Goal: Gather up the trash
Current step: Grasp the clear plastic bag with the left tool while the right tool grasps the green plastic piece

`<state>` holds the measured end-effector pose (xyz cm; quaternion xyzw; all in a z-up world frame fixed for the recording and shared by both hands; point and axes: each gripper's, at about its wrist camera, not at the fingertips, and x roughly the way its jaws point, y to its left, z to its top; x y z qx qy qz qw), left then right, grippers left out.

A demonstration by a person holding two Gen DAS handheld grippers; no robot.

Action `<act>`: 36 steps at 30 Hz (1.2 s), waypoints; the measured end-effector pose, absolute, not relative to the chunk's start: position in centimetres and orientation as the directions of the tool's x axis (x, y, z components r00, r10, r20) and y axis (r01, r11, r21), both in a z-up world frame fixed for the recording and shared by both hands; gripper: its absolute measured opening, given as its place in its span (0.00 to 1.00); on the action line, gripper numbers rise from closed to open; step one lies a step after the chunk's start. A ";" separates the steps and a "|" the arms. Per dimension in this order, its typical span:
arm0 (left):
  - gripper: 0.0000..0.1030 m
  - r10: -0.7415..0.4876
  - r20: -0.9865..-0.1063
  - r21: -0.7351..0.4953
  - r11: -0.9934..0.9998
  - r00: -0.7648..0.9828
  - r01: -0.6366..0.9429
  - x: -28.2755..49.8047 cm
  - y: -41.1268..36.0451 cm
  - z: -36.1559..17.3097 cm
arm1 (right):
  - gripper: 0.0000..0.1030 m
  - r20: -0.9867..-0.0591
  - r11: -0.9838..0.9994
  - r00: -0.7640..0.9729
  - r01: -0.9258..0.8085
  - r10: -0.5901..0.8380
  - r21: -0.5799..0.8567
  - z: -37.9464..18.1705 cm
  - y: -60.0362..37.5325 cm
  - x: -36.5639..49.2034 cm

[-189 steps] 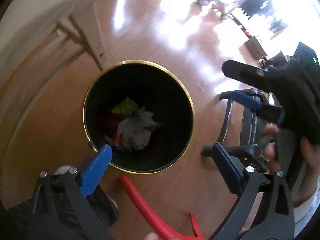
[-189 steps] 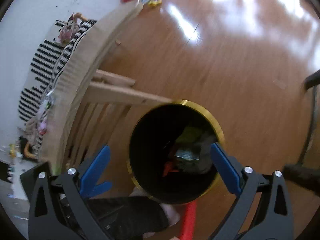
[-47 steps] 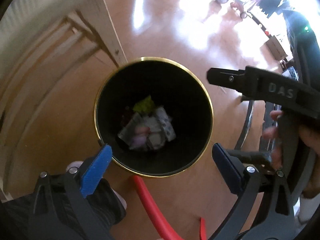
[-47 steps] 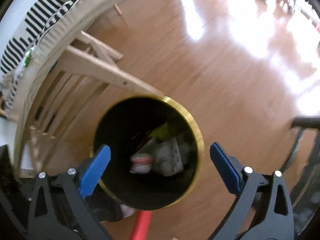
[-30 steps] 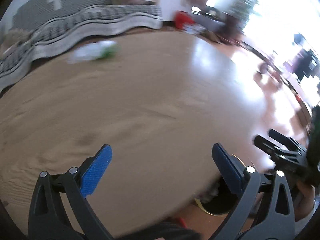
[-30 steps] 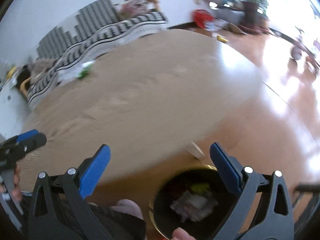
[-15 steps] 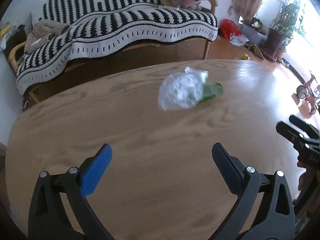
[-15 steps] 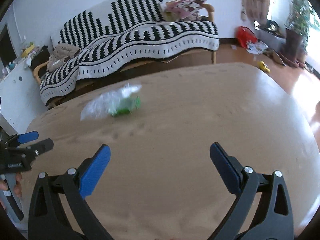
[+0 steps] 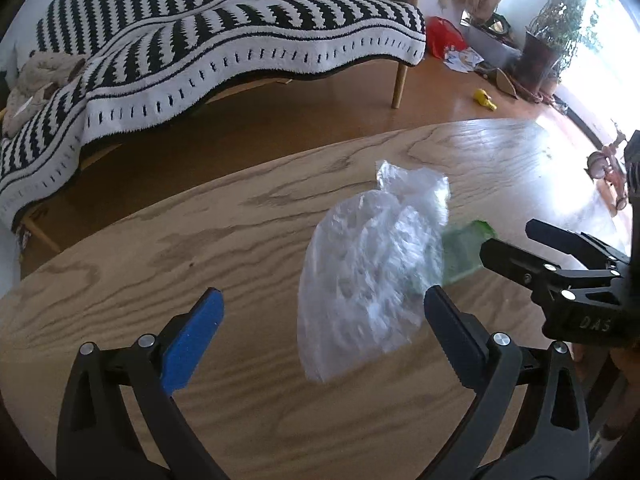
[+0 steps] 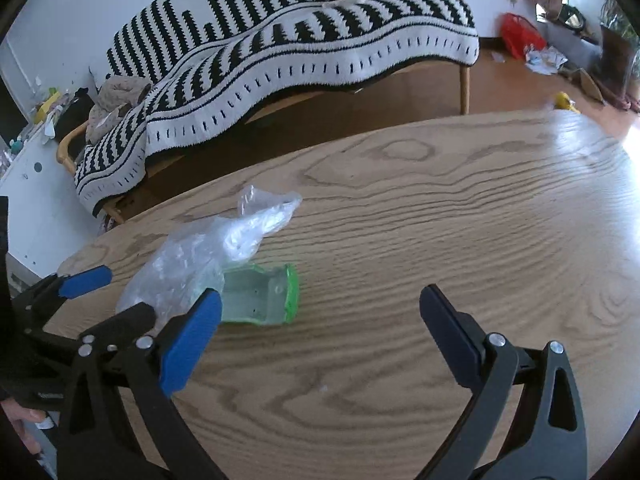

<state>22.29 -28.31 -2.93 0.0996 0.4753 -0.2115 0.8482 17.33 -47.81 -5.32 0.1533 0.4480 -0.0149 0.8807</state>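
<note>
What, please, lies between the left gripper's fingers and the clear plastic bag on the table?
Only bare wooden table: in the left wrist view, the open left gripper frames the clear plastic bag without touching it.

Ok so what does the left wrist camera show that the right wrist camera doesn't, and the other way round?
Only the left wrist view shows the potted plant by the bright window and the right gripper coming in from the right edge. Only the right wrist view shows the white cabinet with clutter on top, the left gripper at the left edge, and the green container's open inside. Both show the wooden table, the clear plastic bag lying on it, the striped sofa blanket and the red bag on the floor.
</note>
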 end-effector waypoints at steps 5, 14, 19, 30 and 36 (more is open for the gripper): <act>0.93 -0.290 -0.838 -0.031 0.871 0.462 0.490 23.2 -29.1 -4.1 | 0.72 -0.807 0.965 0.574 0.106 0.137 0.238 -6.3 -46.8 18.6; 0.02 -0.322 -0.842 -0.029 0.828 0.433 0.560 21.6 -30.1 -4.7 | 0.20 -0.799 0.971 0.577 0.042 0.170 0.237 -6.1 -45.2 18.1; 0.01 -0.348 -0.827 -0.071 0.844 0.442 0.532 20.8 -28.8 -3.8 | 0.18 -0.791 0.975 0.593 0.043 0.150 0.217 -5.3 -45.0 16.7; 0.00 -0.329 -0.804 -0.060 0.874 0.495 0.483 18.4 -26.1 -0.6 | 0.15 -0.779 0.982 0.618 0.059 0.105 0.179 -2.8 -45.0 14.0; 0.01 -0.322 -0.794 -0.049 0.879 0.515 0.475 16.7 -25.5 0.8 | 0.15 -0.765 0.983 0.637 0.053 0.101 0.174 -0.8 -44.7 12.4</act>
